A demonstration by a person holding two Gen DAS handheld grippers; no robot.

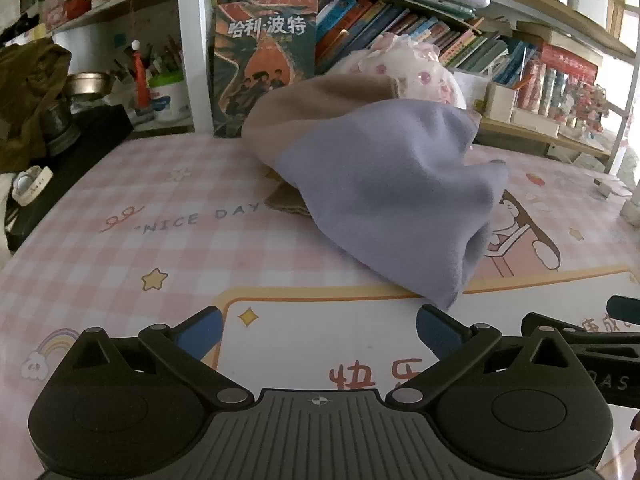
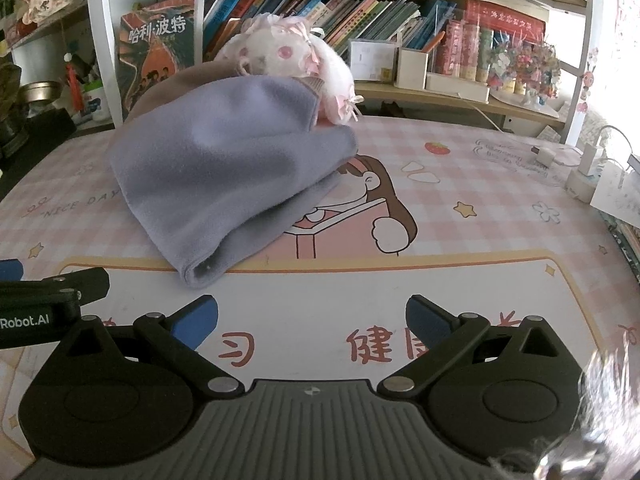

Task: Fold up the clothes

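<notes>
So over on the left there's a big book (image 1: pixel 264 68) with Chinese writing standing upright against the shelf (image 1: pixel 520 128), and the left gripper (image 1: pixel 319 330) sits low over the desk (image 1: pixel 120 248) with its blue fingers spread wide, holding nothing. Just ahead of it and a bit to the right is the purple cloth (image 1: pixel 384 196), bunched in a loose heap on the pink checked desk mat, with a tan cloth (image 1: pixel 320 100) tucked behind and under it. A fluffy white and pink plush toy (image 2: pixel 288 56) leans on the back of the pile. From the right wrist view the purple cloth (image 2: pixel 224 168) lies ahead and to the left, its near corner close to the right gripper (image 2: pixel 312 316), which is also wide open and empty. Some chargers (image 2: pixel 584 164) sit at the far right edge.
</notes>
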